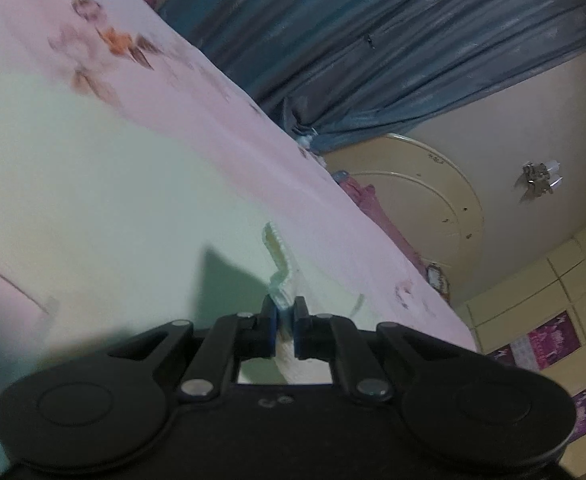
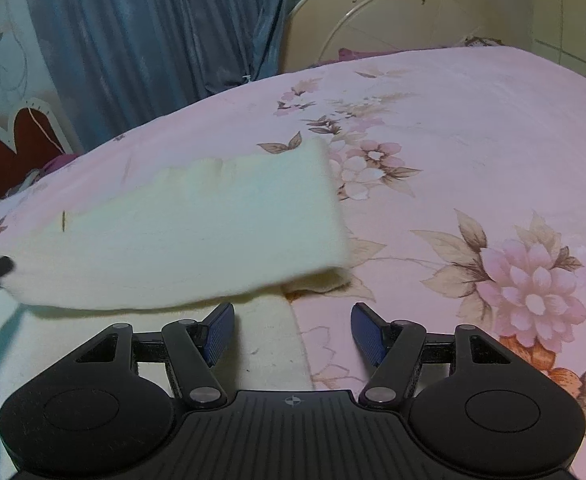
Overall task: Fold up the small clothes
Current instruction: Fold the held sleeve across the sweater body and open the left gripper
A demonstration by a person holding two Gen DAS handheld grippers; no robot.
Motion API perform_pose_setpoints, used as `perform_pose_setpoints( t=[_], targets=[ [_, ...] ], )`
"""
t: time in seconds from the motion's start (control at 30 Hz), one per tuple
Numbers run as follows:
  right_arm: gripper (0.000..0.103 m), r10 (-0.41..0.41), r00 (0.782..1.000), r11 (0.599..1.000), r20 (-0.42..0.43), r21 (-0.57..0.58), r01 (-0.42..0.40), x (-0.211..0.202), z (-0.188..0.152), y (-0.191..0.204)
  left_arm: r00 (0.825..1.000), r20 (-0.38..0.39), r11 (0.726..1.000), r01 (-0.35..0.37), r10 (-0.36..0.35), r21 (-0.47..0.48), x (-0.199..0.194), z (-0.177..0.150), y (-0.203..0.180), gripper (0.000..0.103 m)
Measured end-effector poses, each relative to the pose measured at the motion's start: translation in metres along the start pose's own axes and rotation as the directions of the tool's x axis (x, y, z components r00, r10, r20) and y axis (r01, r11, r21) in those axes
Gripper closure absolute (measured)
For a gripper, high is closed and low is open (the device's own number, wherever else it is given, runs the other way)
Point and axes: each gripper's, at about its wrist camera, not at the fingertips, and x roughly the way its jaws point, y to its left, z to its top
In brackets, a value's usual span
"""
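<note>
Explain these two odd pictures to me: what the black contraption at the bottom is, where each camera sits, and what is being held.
No robot here: a person holds a pair of hand-held tongs in each hand, and a fisheye camera on each looks forward along its fingers. The tilted picture comes from the left tongs, which are shut on the edge of a cream garment. The level picture comes from the right tongs, which are open and hold nothing. There the same garment shows partly lifted and folded over on a pink floral bedsheet. Behind are a blue curtain and a cream headboard.
</note>
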Motion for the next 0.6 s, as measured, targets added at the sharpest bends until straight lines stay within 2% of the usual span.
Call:
perform_pose_setpoints(
  t=[0.1,0.13,0.2,0.43,0.5,0.6],
  targets=[
    [0.038,-0.007,1.0,1.0,0.003,-0.014,0.007,0.003,0.0,0.003,1.0,0.013,1.0,-0.028,0.028,0.007,-0.012,0.008,0.011,0.096],
    [0.052,-0.008,1.0,1.0,0.005,-0.021,0.008,0.004,0.0,0.004,0.999,0.015,0.999,-0.034,0.034,0.001,-0.014,0.01,0.015,0.096],
    [0.065,-0.017,1.0,1.0,0.004,-0.025,0.017,0.006,0.002,0.005,0.999,0.023,0.999,-0.044,0.044,-0.002,-0.019,0.011,0.021,0.096],
    [0.069,-0.006,1.0,0.999,0.004,-0.037,0.006,0.011,0.005,0.004,0.997,0.031,0.998,-0.064,0.064,-0.007,-0.028,0.016,0.034,0.096],
    [0.087,0.023,1.0,0.999,-0.001,-0.035,-0.023,0.012,0.005,0.004,0.997,0.029,0.998,-0.069,0.07,-0.005,-0.03,0.018,0.038,0.096],
    [0.092,0.005,1.0,0.998,0.007,-0.064,-0.004,0.012,0.004,0.008,0.996,0.019,0.996,-0.089,0.089,0.012,-0.03,0.016,0.039,0.096]
  ],
)
